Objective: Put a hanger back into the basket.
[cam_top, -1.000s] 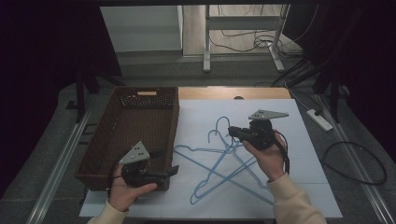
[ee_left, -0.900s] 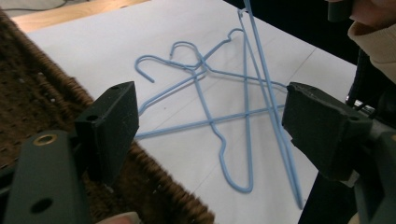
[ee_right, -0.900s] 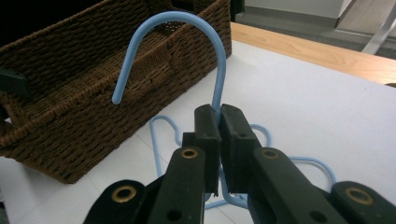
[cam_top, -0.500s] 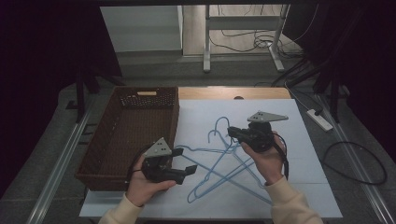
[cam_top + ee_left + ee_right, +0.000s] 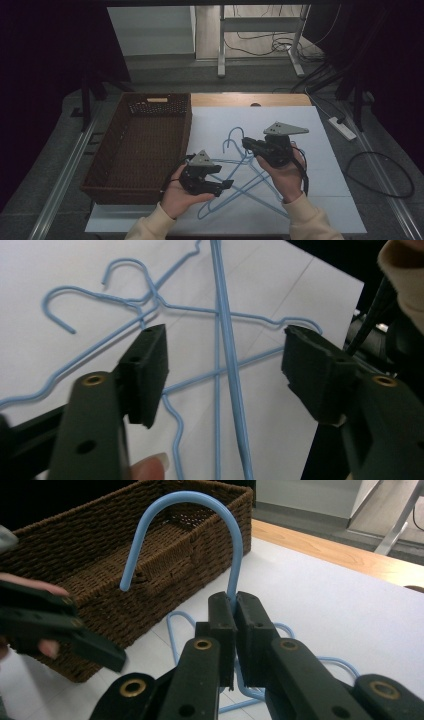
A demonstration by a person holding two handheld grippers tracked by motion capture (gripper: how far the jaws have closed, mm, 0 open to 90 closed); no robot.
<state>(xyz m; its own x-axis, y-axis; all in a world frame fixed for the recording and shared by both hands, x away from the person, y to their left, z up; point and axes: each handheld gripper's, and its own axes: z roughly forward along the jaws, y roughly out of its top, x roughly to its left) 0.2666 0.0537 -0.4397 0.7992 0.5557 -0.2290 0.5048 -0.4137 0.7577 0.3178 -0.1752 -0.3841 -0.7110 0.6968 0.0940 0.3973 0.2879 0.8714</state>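
Right tool (image 5: 234, 611) clamped on thin blue wire hanger's hook (image 5: 190, 510).
Left tool (image 5: 225, 360) wide open, empty, over blue hangers (image 5: 220, 315), beside brown wicker basket (image 5: 137, 150).

left tool (image 5: 222, 372) jaws wide apart; right tool (image 5: 234, 630) jaws clamped.

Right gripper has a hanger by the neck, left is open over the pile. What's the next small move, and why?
Probably close the left gripper on the blue wire bar running between its open jaws. The right gripper is shut on the hanger just below its hook, so a second hold would likely steady it for lifting toward the wicker basket.
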